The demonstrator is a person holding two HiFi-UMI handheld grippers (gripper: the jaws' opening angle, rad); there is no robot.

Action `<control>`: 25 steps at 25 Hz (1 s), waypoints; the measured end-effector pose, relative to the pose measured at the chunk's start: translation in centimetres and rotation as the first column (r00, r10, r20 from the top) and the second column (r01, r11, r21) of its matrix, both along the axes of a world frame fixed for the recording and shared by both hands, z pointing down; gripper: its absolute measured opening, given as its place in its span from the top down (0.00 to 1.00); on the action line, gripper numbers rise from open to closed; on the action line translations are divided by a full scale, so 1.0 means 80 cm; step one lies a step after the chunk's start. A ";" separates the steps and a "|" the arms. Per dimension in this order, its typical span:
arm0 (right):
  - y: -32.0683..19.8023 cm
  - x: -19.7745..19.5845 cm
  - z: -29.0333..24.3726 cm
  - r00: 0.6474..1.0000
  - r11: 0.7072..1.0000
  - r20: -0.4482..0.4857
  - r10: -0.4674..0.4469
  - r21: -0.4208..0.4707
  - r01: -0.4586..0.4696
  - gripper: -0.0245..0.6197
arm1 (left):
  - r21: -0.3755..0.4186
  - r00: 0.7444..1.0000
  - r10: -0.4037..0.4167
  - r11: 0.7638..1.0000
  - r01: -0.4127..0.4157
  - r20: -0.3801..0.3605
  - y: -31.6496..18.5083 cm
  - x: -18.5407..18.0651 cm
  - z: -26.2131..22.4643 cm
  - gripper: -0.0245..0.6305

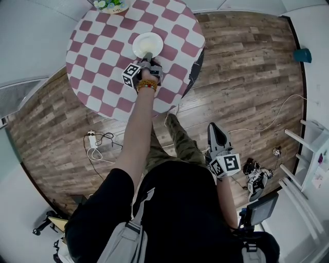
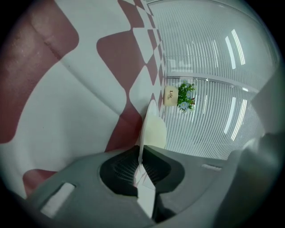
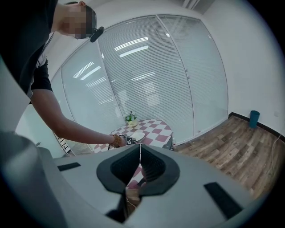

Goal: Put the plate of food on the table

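Observation:
A white plate (image 1: 147, 45) lies over the round table with a red-and-white check cloth (image 1: 103, 61). My left gripper (image 1: 148, 55) reaches out from the near side and is shut on the plate's near rim. In the left gripper view the plate (image 2: 152, 129) shows edge-on, pinched between the jaws of the left gripper (image 2: 141, 156), close above the cloth (image 2: 67, 98); whether it rests on the cloth I cannot tell. No food is distinct on it. My right gripper (image 1: 212, 126) hangs low by my leg, shut and empty (image 3: 140, 147). From there the plate (image 3: 137, 135) looks small and far.
A small potted plant (image 1: 110, 5) (image 2: 180, 95) stands at the table's far edge. On the wood floor are a power strip with cables (image 1: 92, 139), a teal bin (image 1: 303, 55), loose gear (image 1: 257, 177) and a white rack (image 1: 313, 149). Glass walls with blinds surround the room.

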State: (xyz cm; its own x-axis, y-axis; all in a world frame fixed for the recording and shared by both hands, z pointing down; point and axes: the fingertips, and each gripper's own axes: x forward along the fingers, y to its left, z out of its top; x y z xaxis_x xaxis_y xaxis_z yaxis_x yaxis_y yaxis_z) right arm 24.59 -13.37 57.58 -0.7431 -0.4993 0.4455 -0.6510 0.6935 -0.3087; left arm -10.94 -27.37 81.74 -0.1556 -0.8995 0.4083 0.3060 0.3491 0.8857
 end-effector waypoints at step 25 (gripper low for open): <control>-0.008 0.000 -0.010 0.999 1.000 0.035 0.005 0.022 -0.006 0.95 | -0.081 0.997 0.018 0.996 -0.024 -0.074 0.002 0.019 -0.011 0.92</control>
State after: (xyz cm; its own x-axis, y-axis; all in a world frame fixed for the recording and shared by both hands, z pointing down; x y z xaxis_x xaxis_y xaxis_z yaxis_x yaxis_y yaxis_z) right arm 24.61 -13.99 56.79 -0.7555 -0.5127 0.4078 -0.6437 0.6968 -0.3164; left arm -9.40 -27.21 80.87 -0.1041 -0.8656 0.4899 0.3606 0.4262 0.8297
